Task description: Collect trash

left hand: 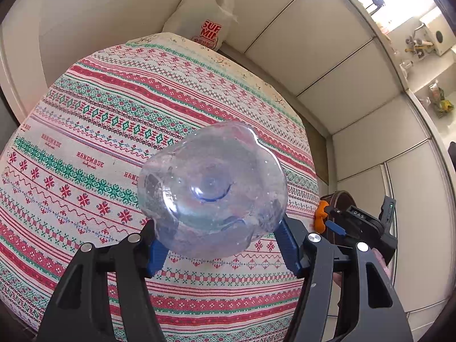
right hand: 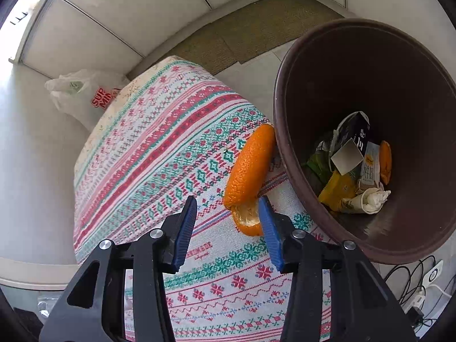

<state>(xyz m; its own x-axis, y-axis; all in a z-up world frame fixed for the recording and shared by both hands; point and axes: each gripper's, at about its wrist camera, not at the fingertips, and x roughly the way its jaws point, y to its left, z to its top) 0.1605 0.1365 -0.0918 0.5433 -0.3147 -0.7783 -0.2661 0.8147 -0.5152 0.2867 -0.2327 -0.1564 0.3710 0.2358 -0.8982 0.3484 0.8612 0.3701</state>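
We see a clear plastic bottle (left hand: 212, 191), empty, held off the tabletop (left hand: 85, 142) base-forward. An orange peel (right hand: 249, 171) lies curled at the tabletop's edge, touching the brown bin (right hand: 370, 71) holding wrappers.

A table covered by a knitted-pattern cloth (left hand: 119, 131) in red, green and white bands, with the word "HANDMADE" woven in. Behind its far edge a white plastic shopping bag (left hand: 203, 14) with red lettering leans against a plain cream wall (left hand: 94, 11). Pale cabinet panels (left hand: 322, 57) with dark seams run along one side, under a bright, sunlit counter (left hand: 427, 65) holding small clutter. On the pale floor lie a brownish-green mat (right hand: 256, 28) and tangled cables with a white power strip (right hand: 427, 282).
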